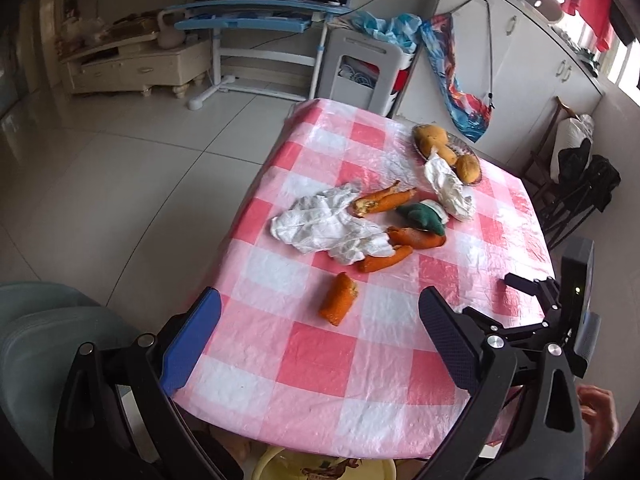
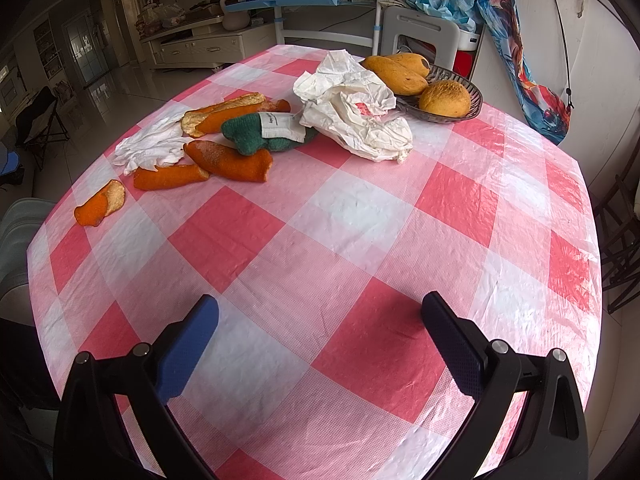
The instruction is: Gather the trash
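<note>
Several orange peels lie on the pink checked table [image 1: 320,360]; the nearest peel [image 1: 338,298] lies ahead of my left gripper [image 1: 320,320], which is open and empty above the table's near edge. A crumpled white tissue [image 1: 320,226], a green cloth scrap [image 1: 422,218] and a white paper wrapper [image 1: 448,188] lie among the peels. In the right wrist view my right gripper [image 2: 320,320] is open and empty over the table [image 2: 360,260], well short of the peels [image 2: 230,162], the lone peel [image 2: 100,204], tissue [image 2: 150,146], green scrap [image 2: 248,134] and wrapper [image 2: 360,116].
A dark bowl [image 2: 472,94] with whole fruit [image 2: 444,98] stands at the far right of the table. A yellow bin rim [image 1: 320,468] shows below the near table edge. The right gripper's body [image 1: 560,308] shows at the left view's right side. A grey chair [image 1: 44,340] stands left.
</note>
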Motion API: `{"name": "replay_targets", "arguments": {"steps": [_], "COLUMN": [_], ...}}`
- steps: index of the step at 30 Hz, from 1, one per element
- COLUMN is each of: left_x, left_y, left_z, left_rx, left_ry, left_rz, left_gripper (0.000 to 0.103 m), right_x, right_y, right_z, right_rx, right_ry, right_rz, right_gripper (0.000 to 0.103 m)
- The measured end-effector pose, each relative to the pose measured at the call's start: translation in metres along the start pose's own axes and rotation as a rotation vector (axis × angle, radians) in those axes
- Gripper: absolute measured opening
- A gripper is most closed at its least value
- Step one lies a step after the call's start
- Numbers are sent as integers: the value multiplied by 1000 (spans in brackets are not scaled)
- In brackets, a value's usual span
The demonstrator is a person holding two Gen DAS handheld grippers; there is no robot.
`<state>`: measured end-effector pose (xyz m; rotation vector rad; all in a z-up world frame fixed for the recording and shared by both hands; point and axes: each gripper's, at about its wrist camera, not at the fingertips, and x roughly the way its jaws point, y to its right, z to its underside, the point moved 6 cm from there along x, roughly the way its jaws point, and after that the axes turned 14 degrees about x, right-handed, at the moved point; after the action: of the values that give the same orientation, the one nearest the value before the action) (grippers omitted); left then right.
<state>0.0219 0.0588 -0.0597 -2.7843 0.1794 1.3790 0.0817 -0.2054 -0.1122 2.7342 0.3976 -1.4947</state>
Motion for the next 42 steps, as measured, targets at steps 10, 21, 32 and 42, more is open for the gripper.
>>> {"name": "replay_targets", "arguments": {"steps": [10,21,32,42], "left_x": [11,26,66,79], "left_y": [-31,-37,31,37], "left_z": [2,-3,7,4], "left_rx": [-85,-40,276,225], "left_ry": [-40,-62,-132,-154], "left_rz": [31,34,-32,78], "left_gripper": [96,96,73,16], "right_x": [0,0,-12,-25], "right_y": [0,0,-18,-58], "right_z": [0,0,-6,-12], "right_rx": [0,-1,-79,-184], "right_ry": [0,0,-12,80], "right_rz": [0,0,5,-93], "right_gripper": [97,97,97,96]}}
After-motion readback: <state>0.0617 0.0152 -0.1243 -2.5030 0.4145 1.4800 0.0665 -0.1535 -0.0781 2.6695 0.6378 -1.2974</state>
